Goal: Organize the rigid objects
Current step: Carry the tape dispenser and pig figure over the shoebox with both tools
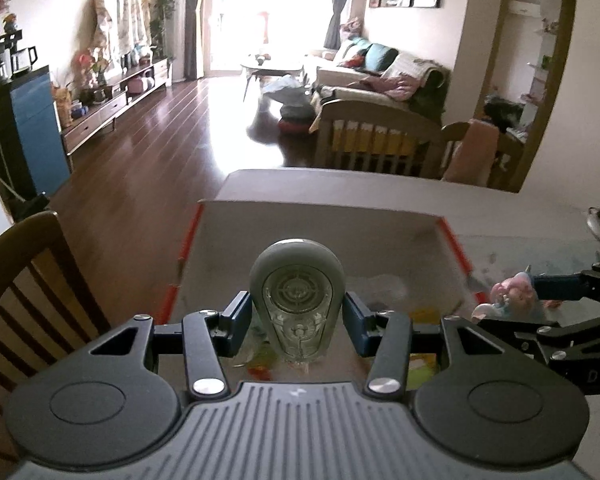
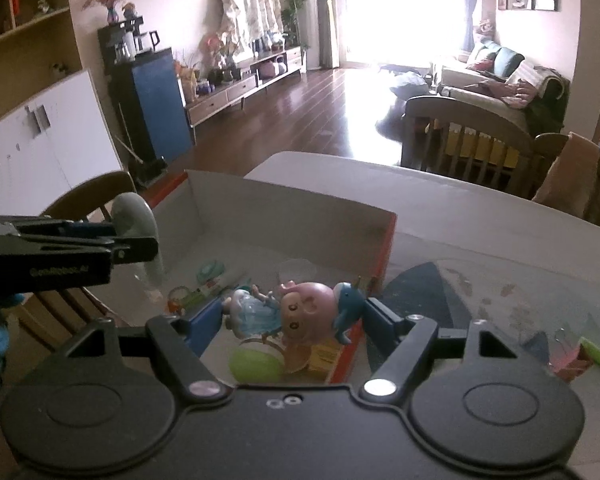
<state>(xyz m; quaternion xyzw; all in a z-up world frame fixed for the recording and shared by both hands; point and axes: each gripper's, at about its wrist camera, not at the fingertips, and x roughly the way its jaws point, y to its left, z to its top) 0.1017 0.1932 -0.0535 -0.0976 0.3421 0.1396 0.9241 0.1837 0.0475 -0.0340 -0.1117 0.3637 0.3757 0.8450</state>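
left gripper clamping a grey-capped clear gadget above the box | right gripper gripping a pink doll figure over the box's near right corner | box sitting on counter

Matt cardboard box, glossy plastic doll, polished wood floor.

Grey-and-clear device: grey shell, transparent face with concentric ring pattern. Doll: pink head, pale blue dress, dark blue whale figure beside it. Box: white inside, red-orange edges. Fingers: dark blue pads. Bench: pale grey. Floor: dark brown planks.
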